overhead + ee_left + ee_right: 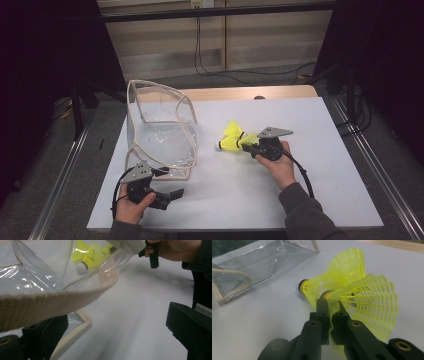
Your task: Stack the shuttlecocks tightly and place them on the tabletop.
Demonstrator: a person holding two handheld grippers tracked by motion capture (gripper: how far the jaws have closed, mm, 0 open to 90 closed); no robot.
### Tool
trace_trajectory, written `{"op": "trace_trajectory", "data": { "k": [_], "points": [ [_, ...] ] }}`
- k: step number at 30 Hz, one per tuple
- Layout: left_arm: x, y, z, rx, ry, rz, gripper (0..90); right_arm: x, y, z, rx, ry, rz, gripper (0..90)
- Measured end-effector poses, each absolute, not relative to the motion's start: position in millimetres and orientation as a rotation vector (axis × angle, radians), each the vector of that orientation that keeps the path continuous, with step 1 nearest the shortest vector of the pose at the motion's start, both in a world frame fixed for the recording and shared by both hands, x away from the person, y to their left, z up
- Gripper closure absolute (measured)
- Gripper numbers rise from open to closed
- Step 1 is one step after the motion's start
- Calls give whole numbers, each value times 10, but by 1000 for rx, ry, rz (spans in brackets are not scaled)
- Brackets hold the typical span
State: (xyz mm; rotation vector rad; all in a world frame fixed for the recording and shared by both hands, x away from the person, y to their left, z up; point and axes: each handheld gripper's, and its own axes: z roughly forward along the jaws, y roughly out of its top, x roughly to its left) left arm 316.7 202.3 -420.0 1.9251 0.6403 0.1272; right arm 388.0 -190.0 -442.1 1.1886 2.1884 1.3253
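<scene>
A clear plastic bag with beige trim stands open on the left half of the white table. My left gripper is open at the bag's near corner. In the left gripper view the bag's beige strap crosses just above the left jaw, and the gripper has a wide gap. My right gripper is shut on the mesh skirt of a yellow shuttlecock at mid-table, to the right of the bag. A second yellow shuttlecock with a white cork lies against it. The jaws of that gripper pinch the skirt flat.
A wooden strip runs along the table's far edge. Metal rails flank the table on both sides. Cables lie on the floor behind. Bare white table surface spreads to the right of and in front of the right hand.
</scene>
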Motion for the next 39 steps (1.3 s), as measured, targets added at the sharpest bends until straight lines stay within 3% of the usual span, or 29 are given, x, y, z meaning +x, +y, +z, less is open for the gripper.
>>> {"op": "trace_trajectory", "data": {
  "k": [33,39],
  "points": [
    [3168,2023,-4204,1930,638,124,41,3910,-1769,-4479,1171,2223,1303,863],
    [3167,2022,-4203,1930,638,125,41,3909,-1769,-4496,1192,2234,1284,802]
  ]
}}
